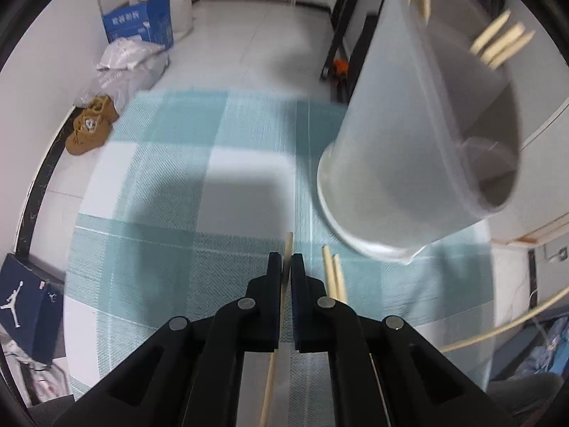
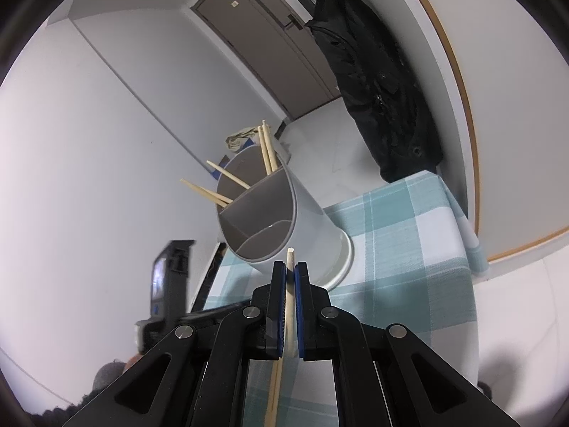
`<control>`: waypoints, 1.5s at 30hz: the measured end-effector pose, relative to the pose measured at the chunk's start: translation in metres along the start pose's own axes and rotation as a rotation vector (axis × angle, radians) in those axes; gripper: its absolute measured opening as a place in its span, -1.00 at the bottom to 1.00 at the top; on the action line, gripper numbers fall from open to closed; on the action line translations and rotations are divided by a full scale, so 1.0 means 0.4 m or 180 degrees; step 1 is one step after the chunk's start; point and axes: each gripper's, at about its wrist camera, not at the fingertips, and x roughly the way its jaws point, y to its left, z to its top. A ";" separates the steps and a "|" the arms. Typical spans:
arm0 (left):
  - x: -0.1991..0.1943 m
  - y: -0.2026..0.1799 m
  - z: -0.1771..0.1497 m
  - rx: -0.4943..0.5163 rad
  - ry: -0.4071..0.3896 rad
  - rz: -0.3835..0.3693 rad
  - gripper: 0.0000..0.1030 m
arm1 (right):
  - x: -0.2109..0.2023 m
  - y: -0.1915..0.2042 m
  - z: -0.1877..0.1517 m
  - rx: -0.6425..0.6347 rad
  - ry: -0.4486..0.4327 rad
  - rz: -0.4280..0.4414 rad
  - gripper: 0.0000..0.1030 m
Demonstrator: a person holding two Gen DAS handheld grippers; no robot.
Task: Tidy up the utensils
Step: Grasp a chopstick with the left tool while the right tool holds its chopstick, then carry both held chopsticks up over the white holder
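The left gripper [image 1: 286,261] is clamped on 1 chopstick [image 1: 287,249]. Its jaws are nearly together, with the stick pinched between the pads. The stick's long axis runs along the fingers, from about 6 o'clock at the bottom of the left view up to a blunt tip just past the fingertips, pointing to 12 o'clock. Below it lies the checked cloth [image 1: 177,163]. A pair of sticks [image 1: 334,277] lies on the cloth just beside the right finger, at about 1 o'clock from the fingertips, its axis leaning slightly toward 11 o'clock.

The holder [image 1: 409,163], a pale cylinder with a divided inside, stands at 2 o'clock from the left gripper, base on the cloth, its mouth tilted toward the upper right of the view. Blurred stick ends [image 1: 501,39] jut from its rim.

The right gripper [image 2: 291,270] is likewise closed tight on 1 stick [image 2: 290,254], whose axis follows the fingers and whose tip points to 12 o'clock, toward the holder's [image 2: 306,220] near rim. In this view, 5 sticks [image 2: 266,149] poke from the far compartment, 2 toward 12 o'clock and 3 toward 10 o'clock. The near compartments look empty.
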 end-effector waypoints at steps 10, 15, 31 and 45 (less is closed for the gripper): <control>-0.220 -0.023 -0.040 0.0022 -0.0869 -0.0328 -0.98 | -0.015 0.072 -0.015 -0.0363 -0.0083 0.0048 -0.92; -0.238 -0.012 -0.040 0.0115 -0.1004 -0.0356 -0.99 | -0.024 0.120 -0.031 -0.0610 -0.0131 -0.0012 -0.92; -0.323 -0.017 -0.069 0.0342 -0.1252 -0.0419 -0.99 | -0.027 0.145 -0.039 -0.0596 -0.0119 -0.0112 -0.92; -0.395 -0.056 -0.017 0.0587 -0.1326 -0.0416 -0.99 | -0.041 0.186 0.048 -0.0609 -0.0214 -0.0110 -0.92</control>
